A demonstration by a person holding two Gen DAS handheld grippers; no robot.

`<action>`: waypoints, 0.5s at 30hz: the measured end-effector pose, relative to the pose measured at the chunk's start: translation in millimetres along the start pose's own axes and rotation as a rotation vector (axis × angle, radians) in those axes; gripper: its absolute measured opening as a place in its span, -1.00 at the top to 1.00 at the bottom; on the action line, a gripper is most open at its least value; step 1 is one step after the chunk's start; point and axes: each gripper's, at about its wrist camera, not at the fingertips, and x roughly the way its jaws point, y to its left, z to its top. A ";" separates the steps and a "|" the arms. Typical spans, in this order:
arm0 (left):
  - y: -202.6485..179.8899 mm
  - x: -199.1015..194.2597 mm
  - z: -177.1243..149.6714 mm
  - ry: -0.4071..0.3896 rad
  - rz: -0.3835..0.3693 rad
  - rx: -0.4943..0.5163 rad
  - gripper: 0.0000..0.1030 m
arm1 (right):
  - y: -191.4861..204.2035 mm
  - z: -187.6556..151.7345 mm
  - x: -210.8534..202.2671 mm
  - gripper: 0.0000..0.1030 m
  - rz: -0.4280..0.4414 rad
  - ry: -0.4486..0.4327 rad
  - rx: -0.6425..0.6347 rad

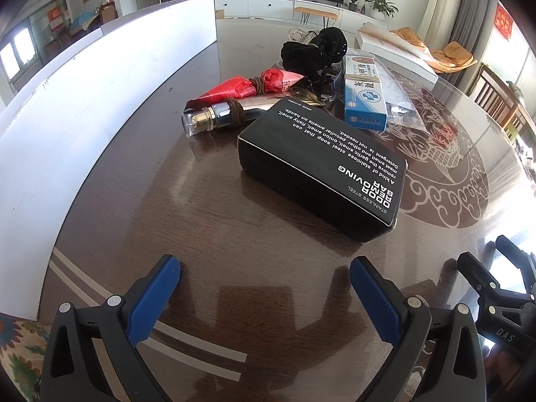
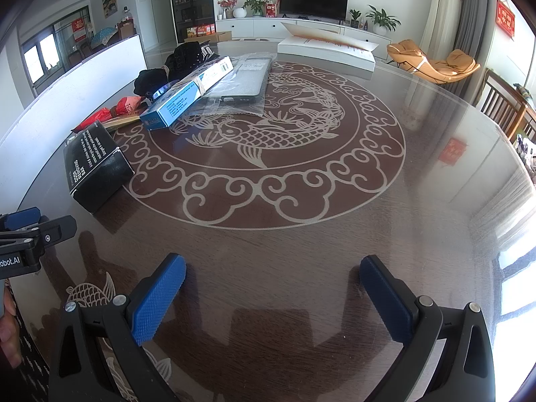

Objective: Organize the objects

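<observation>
Black box [image 1: 321, 167] lies flat on the bench [image 1: 201, 227], just ahead of your left tongs [image 1: 264, 279], a glass bottle [image 1: 217, 117] beyond it. Likely light stiff card with slick faces: pinch across the short sides. Both tongs spread, empty; right tongs [image 2: 273, 276] over bare bench.

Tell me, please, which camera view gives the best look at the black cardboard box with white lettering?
The left wrist view: the black cardboard box with white lettering lies close and central, its printed top fully readable. The right wrist view shows the same box only at the left edge, foreshortened, with the lettering too small to read fully.
</observation>
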 end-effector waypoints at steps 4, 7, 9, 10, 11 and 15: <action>-1.9 0.6 -0.1 0.003 0.010 0.009 -1.00 | -0.3 0.1 0.0 -1.00 0.000 0.000 0.000; -4.1 1.5 -0.8 0.007 0.022 0.020 -1.00 | -0.4 0.1 -0.1 -1.00 0.000 0.000 0.000; -4.3 1.6 -0.6 0.008 0.026 0.023 -1.00 | -0.5 0.1 -0.1 -1.00 0.000 0.000 0.000; -4.0 1.6 -0.6 0.008 0.025 0.022 -1.00 | -0.5 0.1 -0.1 -1.00 0.000 0.000 0.000; -4.6 1.7 -0.7 0.008 0.026 0.023 -1.00 | -0.6 0.1 -0.1 -1.00 0.000 0.000 0.000; -4.5 1.7 -0.7 0.008 0.026 0.023 -1.00 | -0.6 0.2 -0.1 -1.00 0.000 0.000 0.000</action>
